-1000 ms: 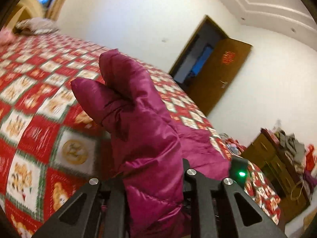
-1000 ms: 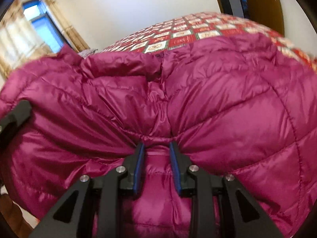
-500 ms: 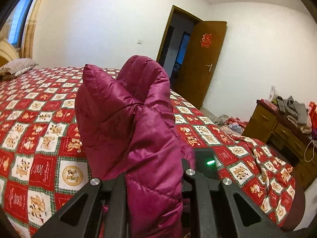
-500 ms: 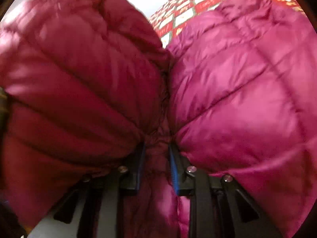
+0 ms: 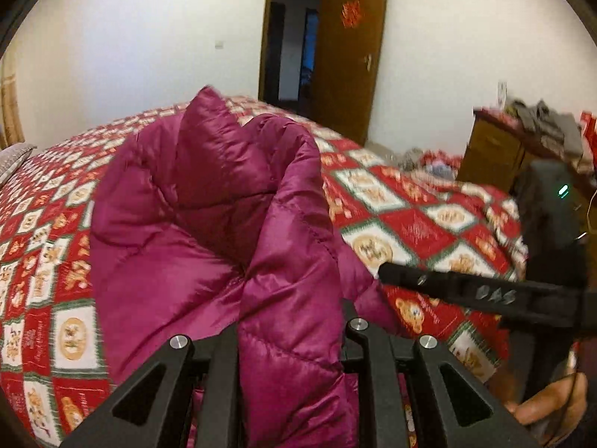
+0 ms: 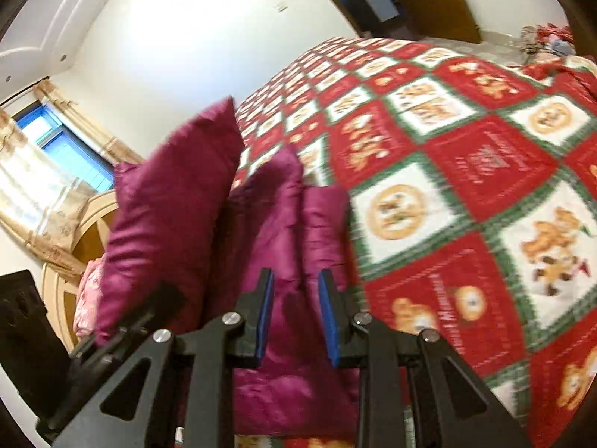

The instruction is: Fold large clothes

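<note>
Left tool (image 5: 291, 339): jaws pressed onto a thick ridge of the magenta down jacket (image 5: 194, 224), which fills the gap between them. Grip appears firm; the padded fabric bulges above the jaws toward 12 o'clock.

Right tool (image 6: 296, 313): blue-lined jaws stand part-way apart with a fold of the jacket between them. Fabric appears to touch both pads, so it is judged a pinch on the jacket, though a looser one than the left. In the left wrist view this tool enters from 3 o'clock, its tip just beside the jacket's edge.

Location of garment: bunched and lifted at the near side of the bed, over the red patchwork quilt (image 5: 429, 224). Part of it rests on the quilt toward 9 o'clock; the upper flaps stand upright, unfolded. Both views are motion-blurred.

Task status, as judged: fold in progress; no flat, finished fold visible.

Risks noted:
- Slippery, puffy shell may slide out of the looser right pinch, dropping one side and skewing the fold
- Trapped air in the padding may spring a laid fold open
- The two tools sit close; a crossing move could knock one against the other
- The standing flaps could fall the wrong way and crease
</note>
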The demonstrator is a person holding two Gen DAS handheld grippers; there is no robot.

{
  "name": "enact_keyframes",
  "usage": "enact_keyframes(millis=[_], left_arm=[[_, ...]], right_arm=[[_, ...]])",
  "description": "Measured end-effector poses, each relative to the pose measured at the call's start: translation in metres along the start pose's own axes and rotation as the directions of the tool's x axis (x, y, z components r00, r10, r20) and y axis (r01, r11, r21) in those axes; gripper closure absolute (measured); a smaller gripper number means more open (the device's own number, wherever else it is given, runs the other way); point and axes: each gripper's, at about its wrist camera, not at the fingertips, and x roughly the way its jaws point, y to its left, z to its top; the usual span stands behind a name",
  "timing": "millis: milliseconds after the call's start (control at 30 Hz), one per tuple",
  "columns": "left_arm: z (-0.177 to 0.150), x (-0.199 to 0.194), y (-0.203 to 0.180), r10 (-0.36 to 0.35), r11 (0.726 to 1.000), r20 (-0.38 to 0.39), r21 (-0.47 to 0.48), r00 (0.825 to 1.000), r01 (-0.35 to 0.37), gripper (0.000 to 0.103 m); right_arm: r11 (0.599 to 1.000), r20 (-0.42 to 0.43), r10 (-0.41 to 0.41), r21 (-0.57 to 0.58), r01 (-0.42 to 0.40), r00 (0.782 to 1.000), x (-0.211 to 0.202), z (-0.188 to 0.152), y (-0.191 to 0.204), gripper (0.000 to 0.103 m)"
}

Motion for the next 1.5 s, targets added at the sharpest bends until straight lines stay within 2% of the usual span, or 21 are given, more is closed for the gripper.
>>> enact_keyframes(millis=[233, 367, 500, 600, 667, 800, 933, 1000, 1133, 1233, 1300, 1400, 1433, 1500], left_arm=[[-0.019, 0.039, -0.027, 0.025, 0.995, -0.056, 0.099, 0.998, -0.019, 0.087], [-0.027, 0.051, -0.032, 0.033, 0.990, -0.057, 0.135, 0.998, -0.025, 0.087], [-0.029, 0.051, -0.031, 0.024, 0.991, -0.060, 0.133, 0.998, -0.016, 0.087], [-0.028, 0.049, -0.031, 0.027, 0.990, -0.059, 0.139, 0.998, -0.018, 0.087], [-0.027, 0.049, -0.033, 0.023, 0.988, -0.059, 0.152, 0.998, -0.014, 0.087], [-0.030, 0.038, -0.035, 0.000, 0.984, -0.057, 0.176, 0.998, 0.010, 0.082], [-0.037, 0.019, -0.040, -0.020, 0.973, -0.051, 0.228, 0.999, 0.031, 0.077], [-0.043, 0.004, -0.041, -0.029, 0.956, -0.042, 0.289, 0.999, 0.040, 0.075], [-0.052, -0.018, -0.041, -0.053, 0.928, -0.062, 0.365, 0.997, 0.072, 0.072], [-0.054, -0.026, -0.040, -0.060, 0.918, -0.070, 0.389, 0.996, 0.083, 0.072], [-0.053, -0.027, -0.041, -0.068, 0.923, -0.059, 0.374, 0.996, 0.085, 0.071], [-0.054, -0.031, -0.050, -0.113, 0.927, -0.035, 0.355, 0.993, 0.118, 0.056], [-0.056, -0.033, -0.052, -0.128, 0.921, -0.027, 0.367, 0.991, 0.129, 0.049], [-0.063, -0.036, -0.066, -0.153, 0.892, -0.019, 0.429, 0.988, 0.146, 0.047]], right_arm=[[0.998, 0.010, -0.040, -0.039, 0.040, 0.999, -0.003, -0.008, -0.005, 0.074], [0.995, 0.045, -0.032, -0.091, 0.036, 0.998, -0.011, 0.010, -0.004, 0.074], [0.984, 0.046, 0.053, -0.172, -0.044, 0.998, -0.007, 0.033, 0.016, 0.074], [0.961, -0.024, 0.139, -0.237, -0.141, 0.990, 0.014, 0.042, 0.035, 0.074], [0.958, -0.078, 0.113, -0.255, -0.129, 0.991, 0.037, 0.044, 0.038, 0.074], [0.973, -0.167, -0.003, -0.229, -0.036, 0.986, 0.073, 0.038, 0.021, 0.077], [0.982, -0.205, 0.037, -0.174, -0.074, 0.978, 0.080, 0.030, 0.007, 0.079], [0.979, -0.210, 0.041, -0.187, -0.082, 0.977, 0.079, 0.027, 0.005, 0.079], [0.982, -0.235, 0.101, -0.133, -0.135, 0.967, 0.079, 0.025, -0.004, 0.079], [0.980, -0.245, 0.131, -0.112, -0.163, 0.961, 0.080, 0.023, -0.005, 0.079], [0.980, -0.239, 0.122, -0.122, -0.154, 0.963, 0.081, 0.022, -0.003, 0.079], [0.982, -0.246, 0.116, -0.115, -0.148, 0.962, 0.084, 0.023, -0.002, 0.079], [0.982, -0.253, 0.122, -0.110, -0.153, 0.960, 0.085, 0.024, -0.003, 0.079], [0.980, -0.270, 0.136, -0.103, -0.169, 0.953, 0.085, 0.027, -0.004, 0.079]])
